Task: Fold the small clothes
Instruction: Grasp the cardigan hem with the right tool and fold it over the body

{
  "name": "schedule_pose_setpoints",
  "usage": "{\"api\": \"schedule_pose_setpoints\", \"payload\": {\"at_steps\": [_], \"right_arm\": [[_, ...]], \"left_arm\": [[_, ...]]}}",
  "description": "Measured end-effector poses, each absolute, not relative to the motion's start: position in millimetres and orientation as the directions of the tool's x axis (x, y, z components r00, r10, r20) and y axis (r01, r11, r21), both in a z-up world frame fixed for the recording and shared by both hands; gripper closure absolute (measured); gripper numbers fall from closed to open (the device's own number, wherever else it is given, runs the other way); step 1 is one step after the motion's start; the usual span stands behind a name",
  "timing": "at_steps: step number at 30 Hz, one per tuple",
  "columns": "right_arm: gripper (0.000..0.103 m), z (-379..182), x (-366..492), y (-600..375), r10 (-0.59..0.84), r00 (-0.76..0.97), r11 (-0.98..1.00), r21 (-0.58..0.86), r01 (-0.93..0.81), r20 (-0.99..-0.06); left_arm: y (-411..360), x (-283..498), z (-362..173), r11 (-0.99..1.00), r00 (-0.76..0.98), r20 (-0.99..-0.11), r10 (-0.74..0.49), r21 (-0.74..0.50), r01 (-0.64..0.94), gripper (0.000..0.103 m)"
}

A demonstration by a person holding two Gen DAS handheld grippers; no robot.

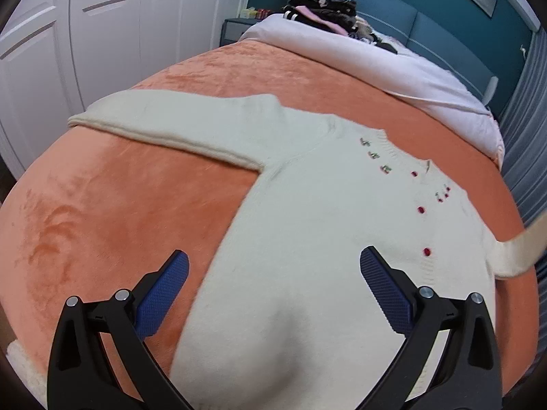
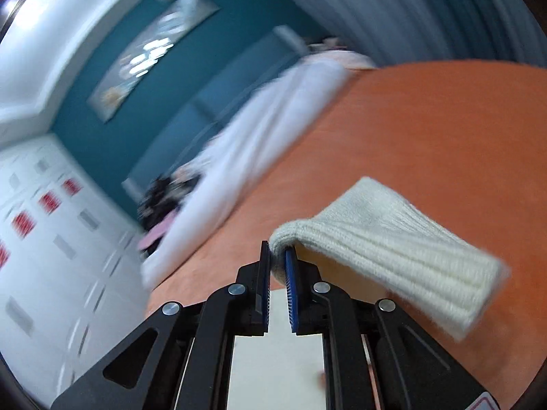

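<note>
Cardigan: a cream knit cardigan [image 1: 307, 225] lies flat, front up, on the orange blanket [image 1: 119, 212], with small red buttons [image 1: 426, 251] running up toward the neckline
Left sleeve of the scene: stretched out flat to the far left, its end near the blanket's left edge
Right sleeve: lifted off the blanket at the right edge of the left wrist view; its ribbed cuff [image 2: 393, 249] is the part held
Left gripper [image 1: 273, 266]: jaws spread wide, blue pads apart, nothing between them; it hangs over the near hem of the cardigan (one finger over blanket, the other over knit)
Right gripper [image 2: 277, 266]: jaws nearly closed, pinching the edge of the ribbed cuff, which drapes off to the right above the blanket
Bed: a white duvet [image 1: 393, 68] folded back at the far end, a pile of dark and pink clothes [image 1: 324, 10] beyond it against the teal headboard [image 1: 410, 24]
Room: white wardrobe doors [image 1: 102, 34] on the left; the right wrist view is motion-blurred
</note>
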State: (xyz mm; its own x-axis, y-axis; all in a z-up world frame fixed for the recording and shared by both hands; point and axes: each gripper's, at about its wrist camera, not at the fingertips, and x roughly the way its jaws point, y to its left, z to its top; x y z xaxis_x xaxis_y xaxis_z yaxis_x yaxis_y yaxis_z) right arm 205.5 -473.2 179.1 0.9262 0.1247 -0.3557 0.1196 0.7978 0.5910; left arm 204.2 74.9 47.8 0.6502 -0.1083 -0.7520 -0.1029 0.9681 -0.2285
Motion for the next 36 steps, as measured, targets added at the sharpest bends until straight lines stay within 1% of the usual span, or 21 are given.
{"api": "schedule_pose_setpoints", "payload": {"at_steps": [1,3,4,5,7,9,15,18,19,21,22,23,24,25,28,30,31,33,34,35,36], "right_arm": [[0.09,184,221,-427,0.228,0.908,0.826,0.564,0.012,-0.352],[0.084,166,249,-348,0.383,0.829,0.838,0.531,-0.127,-0.407],[0.063,147,259,-312,0.418,0.785,0.85,0.503,-0.159,-0.458],[0.05,125,265,-285,0.419,0.753,0.867,0.47,-0.165,-0.508],[0.051,75,266,-248,0.387,0.689,0.897,0.423,-0.128,-0.613],[0.051,43,253,-245,0.374,0.646,0.893,0.446,-0.058,-0.665],[0.049,15,185,-333,0.252,0.702,0.83,0.522,0.197,-0.666],[0.047,-7,185,-372,0.224,0.7,0.753,0.576,0.317,-0.678],[0.047,-9,191,-388,0.225,0.705,0.722,0.601,0.344,-0.673],[0.047,-18,216,-411,0.222,0.715,0.677,0.632,0.376,-0.663],[0.047,-19,223,-414,0.217,0.716,0.664,0.639,0.39,-0.663],[0.053,-23,231,-419,0.217,0.714,0.649,0.644,0.404,-0.666],[0.062,-25,241,-420,0.22,0.71,0.641,0.648,0.412,-0.669],[0.092,-25,250,-418,0.223,0.709,0.643,0.647,0.409,-0.669],[0.092,22,245,-409,0.171,0.808,0.686,0.657,0.312,-0.563],[0.092,40,237,-403,0.145,0.846,0.727,0.635,0.261,-0.514],[0.093,32,237,-401,0.123,0.827,0.745,0.602,0.288,-0.548],[0.093,-19,249,-409,0.109,0.694,0.752,0.516,0.411,-0.711],[0.097,-40,245,-415,0.138,0.668,0.732,0.529,0.428,-0.731],[0.097,-35,234,-419,0.149,0.722,0.704,0.585,0.402,-0.675],[0.095,-27,231,-419,0.145,0.71,0.71,0.572,0.411,-0.69]], "left_arm": [[70,208,53,0.965,0.662,-0.737,-0.134,-0.25,-0.082,0.005],[62,216,61,0.955,0.678,-0.713,-0.181,-0.293,-0.053,0.005],[58,220,63,0.946,0.677,-0.705,-0.21,-0.323,-0.043,0.005],[55,225,63,0.933,0.671,-0.701,-0.243,-0.357,-0.035,0.005],[50,236,60,0.908,0.646,-0.701,-0.301,-0.418,-0.032,0.005],[47,249,53,0.882,0.622,-0.699,-0.353,-0.47,-0.027,0.005],[22,307,10,0.809,0.522,-0.715,-0.465,-0.583,-0.078,0.005],[10,334,-17,0.791,0.503,-0.735,-0.455,-0.593,-0.15,0.005],[9,342,-26,0.77,0.503,-0.733,-0.458,-0.61,-0.188,0.012],[7,353,-34,0.746,0.503,-0.73,-0.463,-0.627,-0.224,0.039],[3,360,-35,0.739,0.496,-0.721,-0.484,-0.64,-0.209,0.067],[-1,365,-34,0.734,0.482,-0.714,-0.508,-0.652,-0.191,0.09],[-4,369,-30,0.734,0.481,-0.708,-0.517,-0.656,-0.177,0.091],[-6,371,-20,0.737,0.507,-0.691,-0.515,-0.659,-0.149,0.092],[-8,373,25,0.766,0.599,-0.623,-0.503,-0.643,-0.025,0.102],[-4,368,46,0.802,0.66,-0.592,-0.462,-0.597,0.027,0.103],[0,369,43,0.825,0.664,-0.608,-0.435,-0.565,0.022,0.103],[3,378,10,0.858,0.605,-0.692,-0.393,-0.513,-0.031,0.103],[4,381,-15,0.872,0.553,-0.748,-0.367,-0.483,-0.074,0.103],[6,381,-38,0.873,0.508,-0.785,-0.355,-0.472,-0.119,0.103],[11,373,-46,0.852,0.522,-0.768,-0.372,-0.505,-0.135,0.103]]}}
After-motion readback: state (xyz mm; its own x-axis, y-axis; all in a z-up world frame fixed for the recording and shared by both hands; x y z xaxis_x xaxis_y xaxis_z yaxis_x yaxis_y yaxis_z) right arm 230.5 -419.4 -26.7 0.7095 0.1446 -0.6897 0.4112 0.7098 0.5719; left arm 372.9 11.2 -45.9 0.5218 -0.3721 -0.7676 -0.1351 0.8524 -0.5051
